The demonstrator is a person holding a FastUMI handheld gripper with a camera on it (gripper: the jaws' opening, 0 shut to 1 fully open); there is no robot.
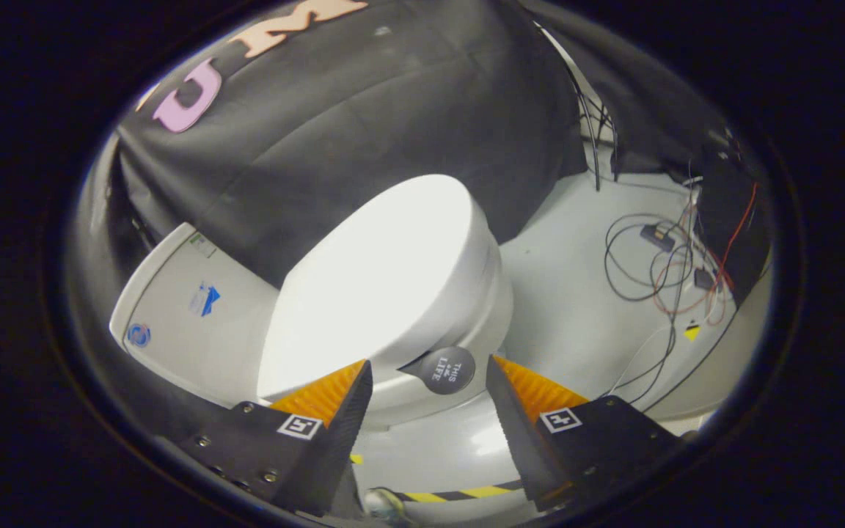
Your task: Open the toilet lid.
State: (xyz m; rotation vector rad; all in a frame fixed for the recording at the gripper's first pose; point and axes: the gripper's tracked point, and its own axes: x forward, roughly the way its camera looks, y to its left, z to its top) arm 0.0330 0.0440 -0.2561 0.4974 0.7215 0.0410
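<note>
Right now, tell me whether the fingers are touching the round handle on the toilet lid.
Apart. The gripper view shows the handle between the open fingers, gaps on both sides.

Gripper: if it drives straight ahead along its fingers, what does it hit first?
Most likely the round grey knob sticking out from the closed lid. It sits just ahead of the open gripper, between the two fingers. Depth is unclear, so the toilet rim under it could come at nearly the same time.

- White toilet [459, 323] standing on a pale floor against the booth's black cloth wall.
- Its smooth oval toilet lid [371, 271] is closed.
- A round grey handle [446, 369] sticks out from the lid's side edge.
</note>
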